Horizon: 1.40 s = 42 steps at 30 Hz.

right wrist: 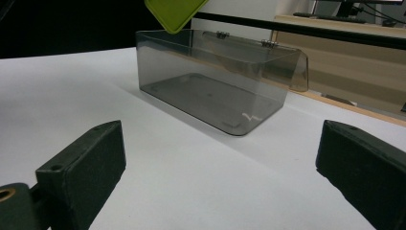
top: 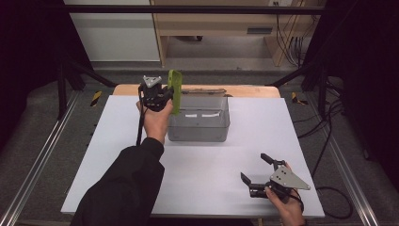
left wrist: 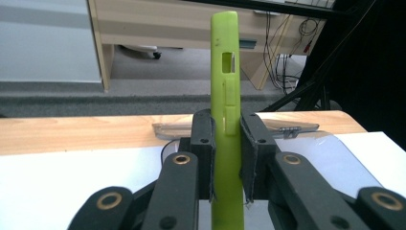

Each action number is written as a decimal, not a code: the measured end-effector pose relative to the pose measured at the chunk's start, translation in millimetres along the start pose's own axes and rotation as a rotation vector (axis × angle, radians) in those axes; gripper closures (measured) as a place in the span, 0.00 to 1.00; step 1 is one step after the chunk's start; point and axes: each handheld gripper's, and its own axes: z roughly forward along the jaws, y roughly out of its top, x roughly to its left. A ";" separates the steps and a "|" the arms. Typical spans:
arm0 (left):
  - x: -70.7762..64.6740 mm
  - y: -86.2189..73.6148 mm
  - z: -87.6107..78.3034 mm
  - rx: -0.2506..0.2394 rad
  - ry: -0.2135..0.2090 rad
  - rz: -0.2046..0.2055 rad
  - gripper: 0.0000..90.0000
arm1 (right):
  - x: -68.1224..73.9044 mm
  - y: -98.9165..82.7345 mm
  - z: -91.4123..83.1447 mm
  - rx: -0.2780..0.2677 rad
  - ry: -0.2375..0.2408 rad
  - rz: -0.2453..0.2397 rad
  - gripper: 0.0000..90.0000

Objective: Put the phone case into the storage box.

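One green phone case [left wrist: 226, 96] clamped in left tongs [left wrist: 226, 158]; right tongs [right wrist: 215, 167] apart; one box [right wrist: 215, 91].

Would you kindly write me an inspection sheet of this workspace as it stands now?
Surface: white board on a wooden table, bare apart from the box.
Job's things: green phone case held upright on edge, above the left end of the box; clear grey box open, lid hinged back, nothing seen inside.
Clutter: nothing seen.
Grippers: left gripper shut on the case; right gripper open, holding nothing, low over the near right of the board.
Cables: one trails from the left gripper along the forearm; loose cables on the floor at right.
Surroundings: grey carpet, metal rails at both sides, wooden furniture behind.
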 end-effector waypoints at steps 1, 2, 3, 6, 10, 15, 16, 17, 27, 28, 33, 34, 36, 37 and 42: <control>0.4 -1.9 0.2 0.003 0.004 -0.003 0.87 | 0.5 0.2 0.2 0.005 0.000 0.003 0.04; 1.0 -3.7 0.4 0.004 0.006 -0.007 0.87 | 0.5 0.2 0.2 0.005 0.000 0.003 0.04; 1.6 -5.2 0.6 0.006 0.008 -0.007 0.87 | 0.5 0.2 0.2 0.007 0.000 0.002 0.04; 1.8 -7.9 1.3 0.012 0.018 0.011 0.87 | 0.4 0.3 0.2 0.006 -0.002 -0.003 0.04; 0.4 -11.5 2.1 0.023 0.026 0.031 0.87 | 0.4 0.4 -0.2 0.009 -0.004 0.004 0.04; -4.0 -17.4 3.7 0.043 0.054 0.104 0.87 | 1.4 0.2 0.8 0.015 -0.002 0.010 0.04; -3.9 -18.4 4.1 0.047 0.059 0.112 0.87 | 1.5 0.3 0.8 0.014 -0.003 0.010 0.04; -3.8 -19.5 4.7 0.051 0.061 0.109 0.87 | 1.5 0.2 0.9 0.014 -0.002 0.011 0.04; -0.7 -25.8 10.8 0.077 0.076 0.118 0.87 | 1.7 -0.3 1.4 0.013 -0.004 0.016 0.04; -0.3 -26.3 11.4 0.079 0.076 0.121 0.87 | 1.8 -0.4 1.5 0.013 -0.004 0.018 0.04; -1.7 -30.2 14.4 0.095 0.073 0.124 0.87 | 2.5 -0.5 2.1 0.013 0.001 0.018 0.04; -2.1 -31.0 14.8 0.100 0.071 0.120 0.87 | 2.5 -0.5 2.0 0.014 0.002 0.017 0.04; -2.7 -32.5 15.7 0.107 0.068 0.123 0.87 | 2.6 -0.5 2.0 0.012 0.003 0.023 0.04; -2.6 -33.2 16.1 0.110 0.067 0.125 0.87 | 2.2 -0.5 1.8 0.010 0.005 0.022 0.04; -2.7 -37.4 18.3 0.129 0.065 0.119 0.87 | 2.8 -0.4 2.2 0.008 0.006 0.028 0.04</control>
